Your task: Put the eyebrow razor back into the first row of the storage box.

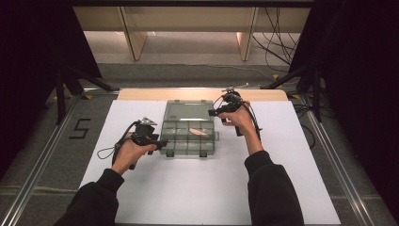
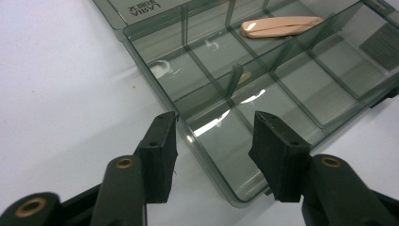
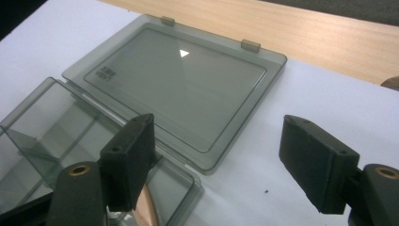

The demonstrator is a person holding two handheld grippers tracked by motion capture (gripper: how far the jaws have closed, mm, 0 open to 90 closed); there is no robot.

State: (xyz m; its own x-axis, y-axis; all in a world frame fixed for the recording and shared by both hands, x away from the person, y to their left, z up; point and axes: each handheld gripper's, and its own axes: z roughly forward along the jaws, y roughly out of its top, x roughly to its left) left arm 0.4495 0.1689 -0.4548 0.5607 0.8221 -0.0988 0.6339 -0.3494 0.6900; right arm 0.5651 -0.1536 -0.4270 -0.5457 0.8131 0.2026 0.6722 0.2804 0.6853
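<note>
My sleeves [image 1: 272, 188] are black; my left claw [image 2: 214, 136] has matte black blocky jaws with brass-ringed screw holes; my right claw [image 3: 216, 160] matches; black cables [image 1: 106, 151] trail.

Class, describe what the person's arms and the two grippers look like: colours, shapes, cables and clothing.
Both arms wear black long sleeves. The left gripper and right gripper are black, each with two blocky, flat-faced jaws and brass-coloured pivot rings. A grey three-cornered plate tops the left gripper; a black cable loops from it.

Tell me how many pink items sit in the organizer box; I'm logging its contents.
1: a pink item lies in one compartment of the organizer box, toward its right end. Smaller pieces may be hidden by glare.
</note>
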